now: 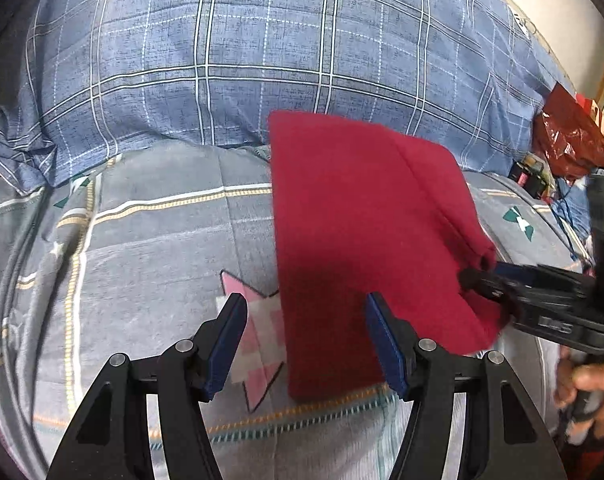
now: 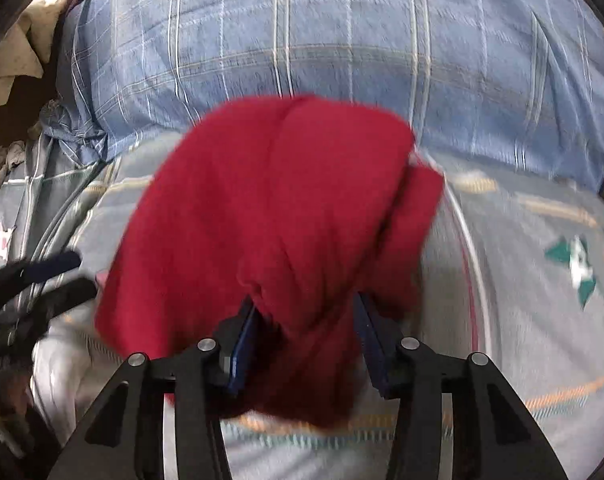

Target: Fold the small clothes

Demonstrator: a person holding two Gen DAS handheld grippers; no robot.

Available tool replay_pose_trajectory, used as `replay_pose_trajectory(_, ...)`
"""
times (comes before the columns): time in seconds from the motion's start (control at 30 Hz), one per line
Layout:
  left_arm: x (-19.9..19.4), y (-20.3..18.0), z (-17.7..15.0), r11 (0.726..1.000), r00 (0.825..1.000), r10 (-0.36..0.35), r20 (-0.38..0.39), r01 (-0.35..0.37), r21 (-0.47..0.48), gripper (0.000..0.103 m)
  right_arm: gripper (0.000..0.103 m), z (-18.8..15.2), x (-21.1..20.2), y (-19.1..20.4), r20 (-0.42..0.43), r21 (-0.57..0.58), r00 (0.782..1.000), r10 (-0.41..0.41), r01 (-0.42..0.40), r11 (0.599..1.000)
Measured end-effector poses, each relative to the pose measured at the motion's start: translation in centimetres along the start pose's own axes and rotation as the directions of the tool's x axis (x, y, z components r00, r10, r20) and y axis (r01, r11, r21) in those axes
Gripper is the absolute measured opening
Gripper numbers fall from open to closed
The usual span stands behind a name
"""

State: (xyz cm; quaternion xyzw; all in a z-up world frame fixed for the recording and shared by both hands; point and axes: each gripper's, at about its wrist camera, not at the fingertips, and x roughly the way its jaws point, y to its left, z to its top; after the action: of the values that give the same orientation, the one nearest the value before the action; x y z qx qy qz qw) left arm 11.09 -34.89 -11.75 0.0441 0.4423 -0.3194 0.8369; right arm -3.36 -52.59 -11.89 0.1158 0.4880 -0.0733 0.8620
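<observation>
Now the left gripper (image 1: 305,299) has its two blue-padded fingers (image 1: 226,344) spread wide and let go. Nothing is squeezed between them. A small red fuzzy cloth, folded flat (image 1: 361,220), lies on the bed under these fingers. Its straight left edge runs down through the gap between them. The right-side finger is over the red cloth. The left-side finger is over a pink checked star (image 1: 258,320) printed on the grey striped bed cover (image 1: 142,240).

The right gripper (image 2: 303,302) has the other side of the red cloth (image 2: 270,208) bunched up between its two fingers. The cloth fills the whole gap and hides part of both blue pads (image 2: 244,344). This view is blurry, so I cannot tell if the pads are pinching the cloth or just sitting beside it. From the left camera, the tips of the right gripper (image 1: 477,280) are at the right corner of the red cloth, and a hand (image 1: 593,384) holds its handle.

Past the fingertips of both grippers, a puffy blue checked blanket (image 1: 222,60) lies behind the cloth. Far to the right of the left fingers sits a shiny red plastic bag (image 1: 569,136).
</observation>
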Motion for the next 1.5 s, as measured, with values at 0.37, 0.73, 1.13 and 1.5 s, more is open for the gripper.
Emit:
replay_pose_trajectory(0.37,2.9,0.0,0.5,0.998,0.998,0.048,0.044,-0.049,0.033,0.061,0.059,1.5,-5.4,-1.5,0.28,0.093,0.959,0.034,-0.062,0.994)
replay_pose_trajectory(0.73,3.5,-0.1,0.4,0.996,0.997,0.056,0.043,-0.059,0.06,0.063,0.043,1.9,-0.8,1.0,0.144,-0.004,0.988,-0.046,0.047,0.999)
replay_pose_trajectory(1.13,3.6,0.5,0.5,0.999,0.999,0.02,0.031,-0.021,0.034,0.065,0.052,0.9,-0.4,-0.7,0.118,0.04,0.99,-0.071,0.067,0.997)
replay_pose_trajectory(1.5,4.0,1.6,1.0,0.994,0.995,-0.095,0.038,0.097,-0.053,0.067,0.055,1.3,-0.7,-1.1,0.1,0.055,0.994,-0.047,0.042,0.998)
